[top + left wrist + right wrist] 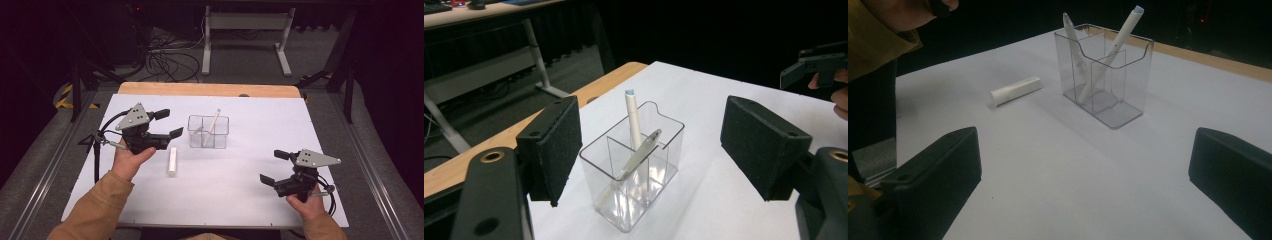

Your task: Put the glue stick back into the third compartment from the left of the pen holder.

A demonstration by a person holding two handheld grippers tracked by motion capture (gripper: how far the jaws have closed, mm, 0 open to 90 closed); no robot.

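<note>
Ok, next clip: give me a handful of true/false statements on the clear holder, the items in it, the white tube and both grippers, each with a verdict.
1. The clear holder stands upright on the white table. True.
2. The white tube stands inside the holder. False: it lies flat on the table beside it.
3. The left gripper is shut on the white pen. False: its jaws are wide open and hold nothing.
4. The white pen leans in the holder, tip above the rim. True.
5. The right gripper is open, holding nothing. True.
6. The holder has no dividers. False: inner walls split it into compartments.
</note>
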